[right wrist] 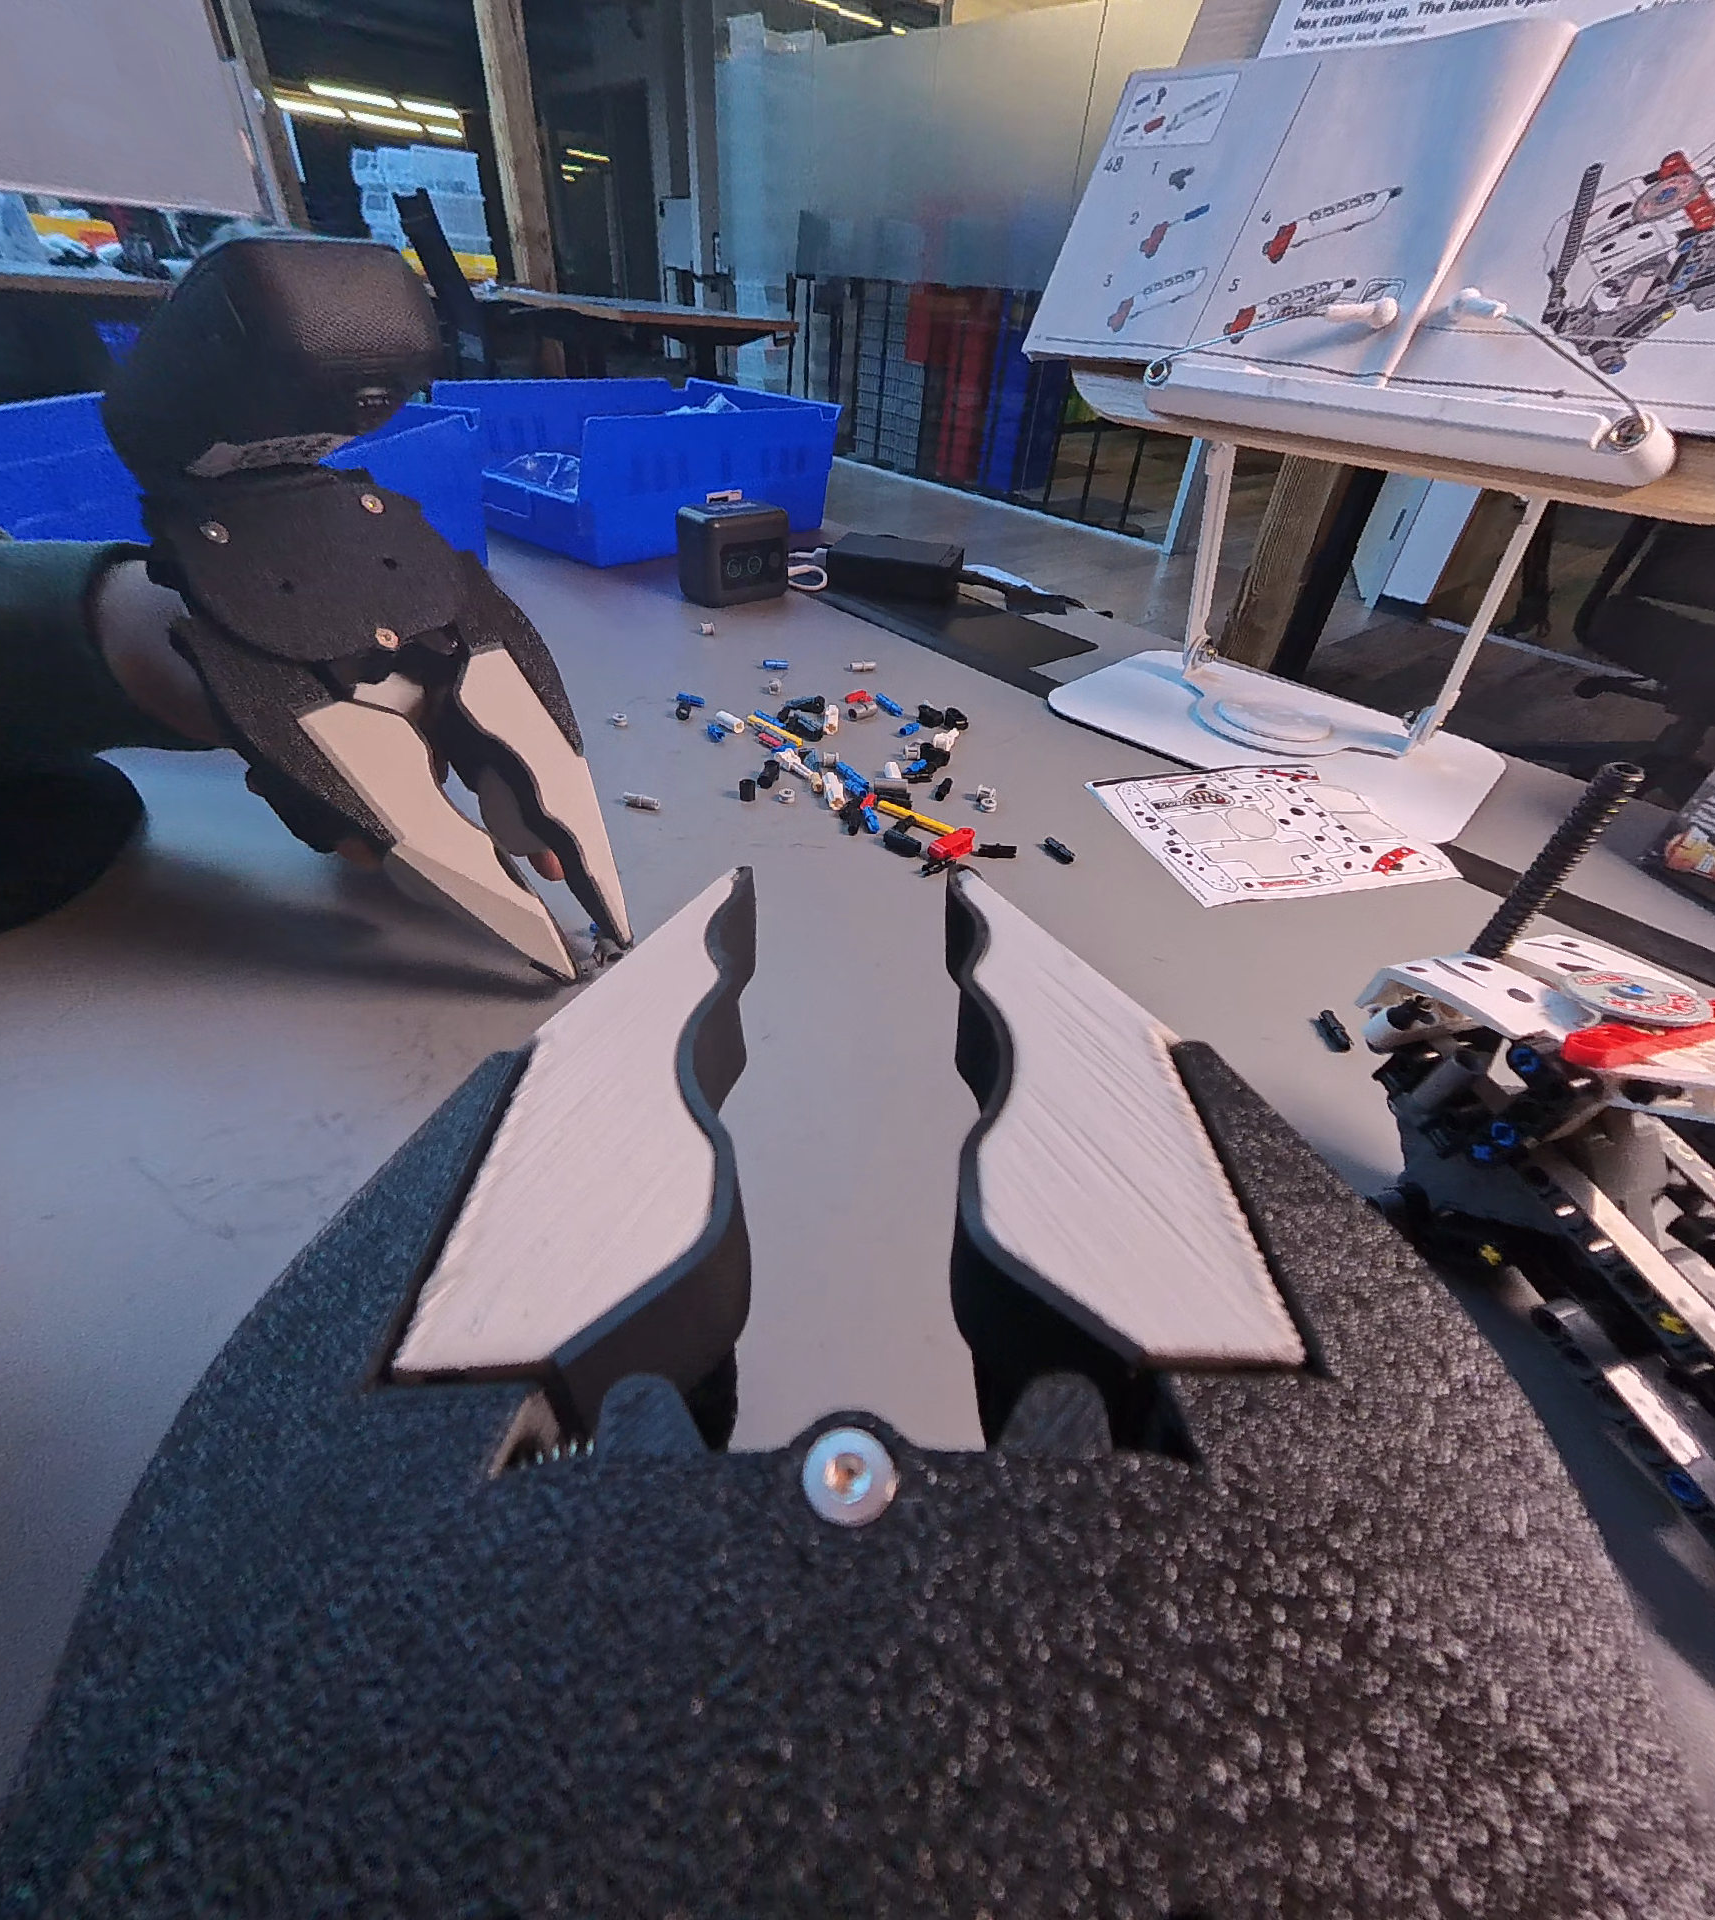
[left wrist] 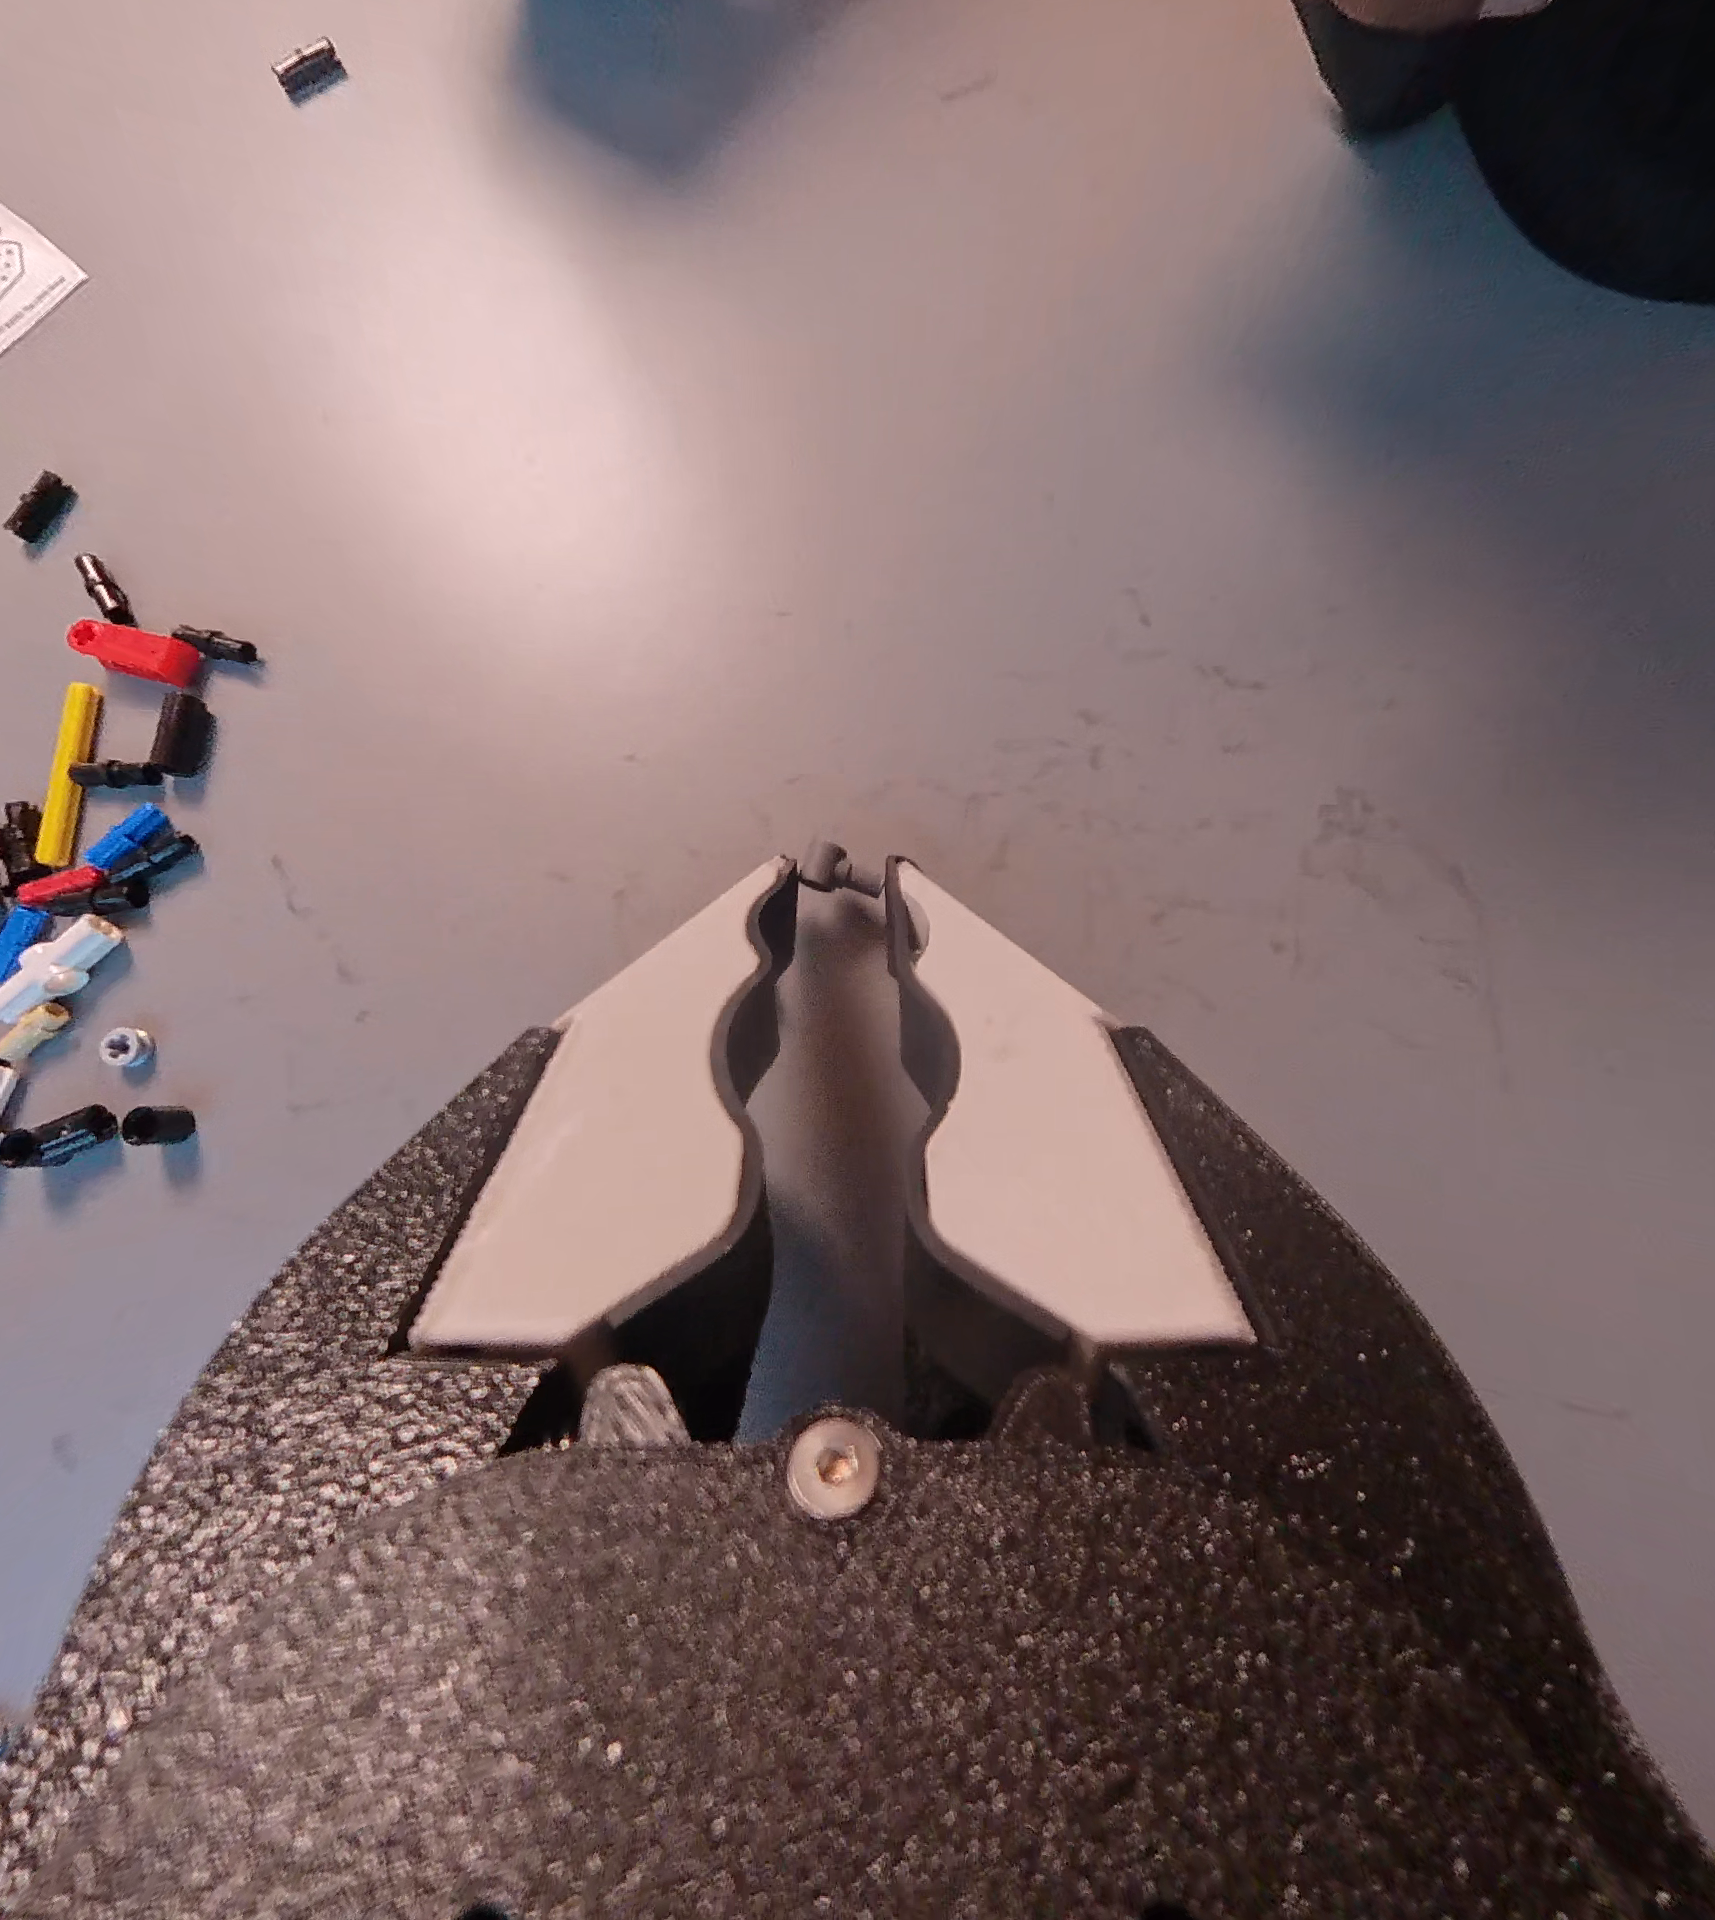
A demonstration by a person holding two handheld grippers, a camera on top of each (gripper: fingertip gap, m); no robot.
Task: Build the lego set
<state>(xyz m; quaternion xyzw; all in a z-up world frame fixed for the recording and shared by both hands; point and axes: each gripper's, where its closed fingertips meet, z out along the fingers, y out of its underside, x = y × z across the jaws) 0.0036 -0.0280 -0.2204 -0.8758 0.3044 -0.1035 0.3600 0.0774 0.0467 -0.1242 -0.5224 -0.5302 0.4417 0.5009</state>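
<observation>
- A grey table [right wrist: 209, 1143] is seen under everything, with an instruction booklet [right wrist: 1352, 208] propped open on a white stand [right wrist: 1279, 727] at its far right.
- A part-built model [right wrist: 1601, 1101] of white, grey, black and red pieces lies at the right edge of the right wrist view, just beside the right gripper [right wrist: 848, 883]; a good share of the build is judged to be done.
- Much is judged to be left: a scatter of loose pieces [right wrist: 832, 748] is spread mid-table, apart from the model, and a sticker sheet [right wrist: 1258, 831] lies flat near it, seemingly unused.
- The right gripper is held spread wide over bare table, with nothing between its jaws.
- The left gripper [left wrist: 840, 868] is angled down to the table, its tips drawn close together around a small grey piece [left wrist: 832, 864], which appears lightly pinched or about to be; whether it is lifted off the surface cannot be told.
</observation>
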